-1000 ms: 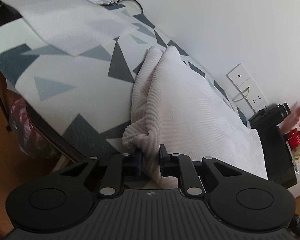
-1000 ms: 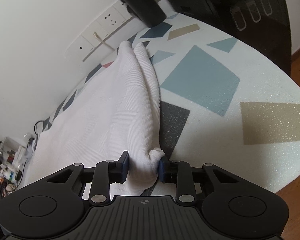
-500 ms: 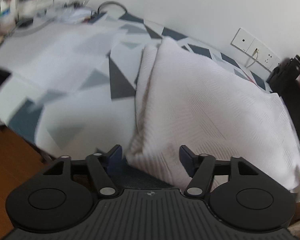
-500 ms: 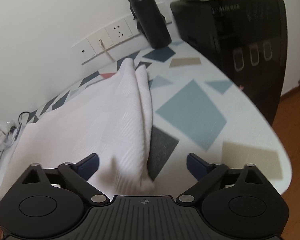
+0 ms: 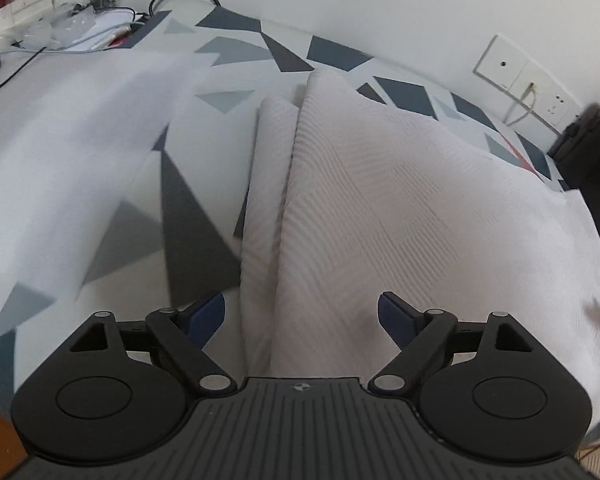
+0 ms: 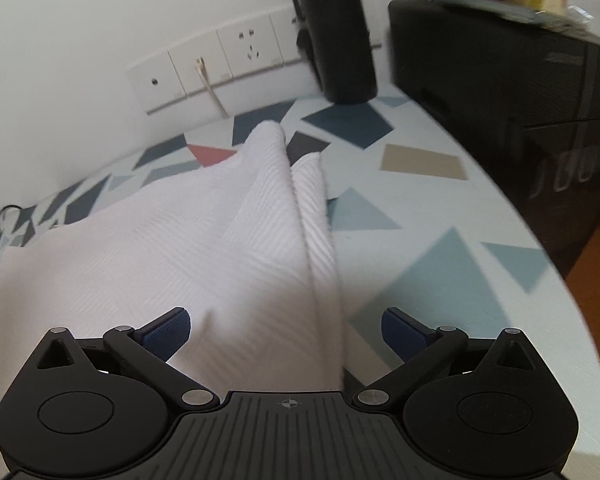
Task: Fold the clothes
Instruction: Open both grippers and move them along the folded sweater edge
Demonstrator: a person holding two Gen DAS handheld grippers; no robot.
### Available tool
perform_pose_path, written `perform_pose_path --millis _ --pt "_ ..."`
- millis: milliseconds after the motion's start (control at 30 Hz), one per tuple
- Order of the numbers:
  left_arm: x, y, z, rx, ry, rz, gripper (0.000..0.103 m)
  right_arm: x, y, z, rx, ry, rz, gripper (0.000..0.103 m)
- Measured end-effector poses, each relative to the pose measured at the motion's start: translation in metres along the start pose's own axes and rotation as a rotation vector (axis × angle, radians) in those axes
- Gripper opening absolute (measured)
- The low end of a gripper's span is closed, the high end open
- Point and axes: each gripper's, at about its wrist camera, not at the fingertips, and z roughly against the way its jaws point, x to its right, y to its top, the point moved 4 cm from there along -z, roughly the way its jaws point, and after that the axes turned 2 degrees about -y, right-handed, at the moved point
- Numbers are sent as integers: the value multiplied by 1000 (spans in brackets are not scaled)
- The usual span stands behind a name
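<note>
My left gripper [image 5: 302,312] stands spread wide, its blue-padded fingers [image 5: 206,312] apart with nothing between them that they touch; it hangs above the near left end of the white ribbed-knit garment [image 5: 400,216]. My right gripper [image 6: 286,330] is likewise wide open and holds nothing, poised over the garment's [image 6: 172,256] near right end. The garment lies flat on the table with the white cloth of grey, blue and tan triangles [image 5: 100,184], stretched along its near edge and reaching back toward the wall. At each end a narrow strip is folded over, showing as a doubled ridge. In the right wrist view that ridge runs toward the far edge, where a tall black cylindrical bottle [image 6: 334,32] stands before a white wall socket panel [image 6: 220,64]. A glossy black cabinet [image 6: 520,92] stands just beside the table's [image 6: 440,240] right edge. In the left wrist view, loose black cables and clear wrappers [image 5: 92,4] lie at the far left corner.
</note>
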Motion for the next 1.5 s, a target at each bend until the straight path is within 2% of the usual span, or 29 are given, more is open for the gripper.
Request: perform_pose_path --millis 133,300,400,533,700,967,1100,1300,1367,1433,1500 --pt "-2 18 -16 -10 2 -26 89 -14 4 -27 -61 -35 75 102" --pt "-10 35 -34 -35 3 -62 92 -27 5 -38 -79 -85 164 102" --pt "-5 37 -42 -49 3 -122 102 -30 6 -40 -100 -105 182 102" --pt "6 36 -50 -74 50 -220 103 -32 10 -44 -147 -120 178 102" --pt "7 37 -51 -85 71 -222 103 -34 16 -50 -186 -147 155 102" --pt "6 33 -49 -65 72 -217 103 -33 14 -48 -155 -140 155 102" --pt "6 35 -50 -104 56 -245 103 -31 14 -46 -181 -140 168 101" --pt "6 31 -47 -155 38 -297 103 -26 13 -37 -210 -109 184 89" --pt "6 30 -47 -165 45 -293 103 -28 13 -34 -208 -93 197 80" --pt "6 29 -47 -169 52 -287 103 -31 13 -31 -208 -67 213 61" --pt "7 28 -47 -166 51 -290 102 -33 13 -29 -211 -49 220 55"
